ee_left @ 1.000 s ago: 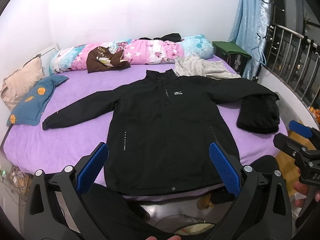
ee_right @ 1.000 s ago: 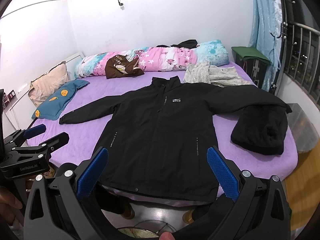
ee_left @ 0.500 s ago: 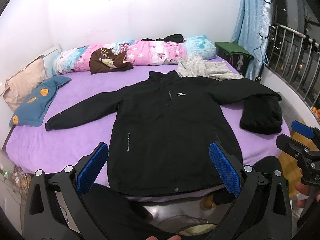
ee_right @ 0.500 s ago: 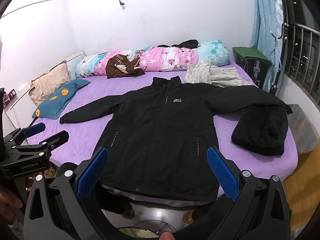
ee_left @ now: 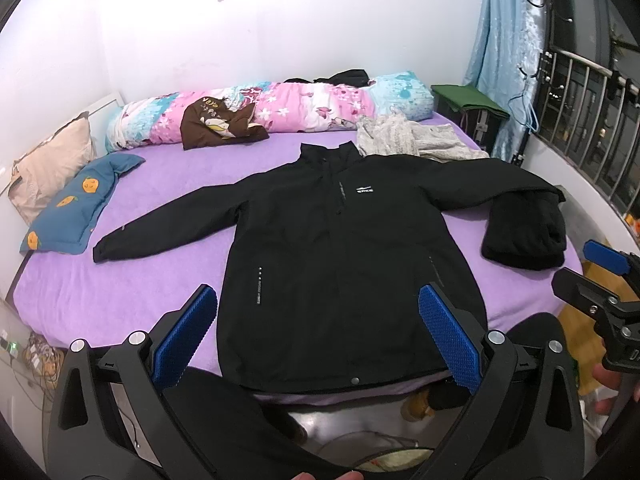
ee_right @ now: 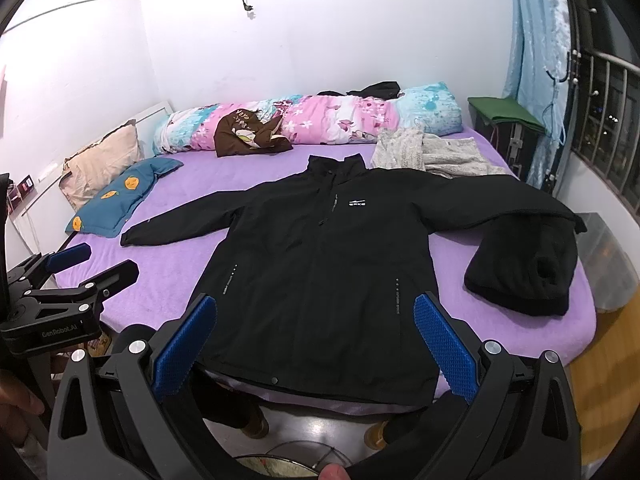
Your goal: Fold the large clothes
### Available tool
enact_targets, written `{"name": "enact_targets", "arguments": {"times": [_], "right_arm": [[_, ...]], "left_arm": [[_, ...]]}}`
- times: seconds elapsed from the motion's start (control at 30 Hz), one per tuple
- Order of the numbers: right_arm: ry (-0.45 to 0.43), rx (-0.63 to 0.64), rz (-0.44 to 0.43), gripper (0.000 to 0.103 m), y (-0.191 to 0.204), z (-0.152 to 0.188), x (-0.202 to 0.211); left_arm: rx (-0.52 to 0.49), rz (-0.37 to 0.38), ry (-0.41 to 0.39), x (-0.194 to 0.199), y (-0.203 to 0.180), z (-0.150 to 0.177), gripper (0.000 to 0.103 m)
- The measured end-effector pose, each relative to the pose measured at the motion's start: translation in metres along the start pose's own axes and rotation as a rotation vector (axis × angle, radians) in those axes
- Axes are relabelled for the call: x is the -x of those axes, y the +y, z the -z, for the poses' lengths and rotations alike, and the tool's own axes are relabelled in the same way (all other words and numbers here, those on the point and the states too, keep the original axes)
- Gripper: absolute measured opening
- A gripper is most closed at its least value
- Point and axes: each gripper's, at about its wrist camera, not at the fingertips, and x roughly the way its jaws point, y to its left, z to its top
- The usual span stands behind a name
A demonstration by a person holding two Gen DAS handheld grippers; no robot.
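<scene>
the black jacket lies flat, front up and sleeves spread, on the bed; no fold is made yet. the left gripper and the right gripper hover at the jacket hem, both wide open and empty. by this judgement, all folding remains.

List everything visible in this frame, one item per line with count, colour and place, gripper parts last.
jacket: 1, black, spread flat front-up on the bed's middle
folded garment: 1, black, under the jacket's sleeve end at the window side
bed sheet: 1, purple, covering the bed
rolled quilt: 1, pink and turquoise floral, along the wall
brown garment: 1, brown, against the quilt
grey garment: 1, light grey, past the collar
blue pillow: 1, blue with orange prints, bed's head end
beige pillow: 1, beige, behind the blue pillow
curtain: 1, light blue, by the window
left gripper: open, blue pads, near the hem
right gripper: open, blue pads, near the hem
</scene>
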Motion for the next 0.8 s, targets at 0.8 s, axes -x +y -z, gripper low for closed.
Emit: {"name": "enact_targets", "arguments": {"times": [0.8], "right_arm": [[0.032, 0.079, -0.018, 0.097, 0.028, -0.02, -0.034]], "left_arm": [[0.071, -0.005, 0.043, -0.025, 0.038, 0.002, 0.097]]}}
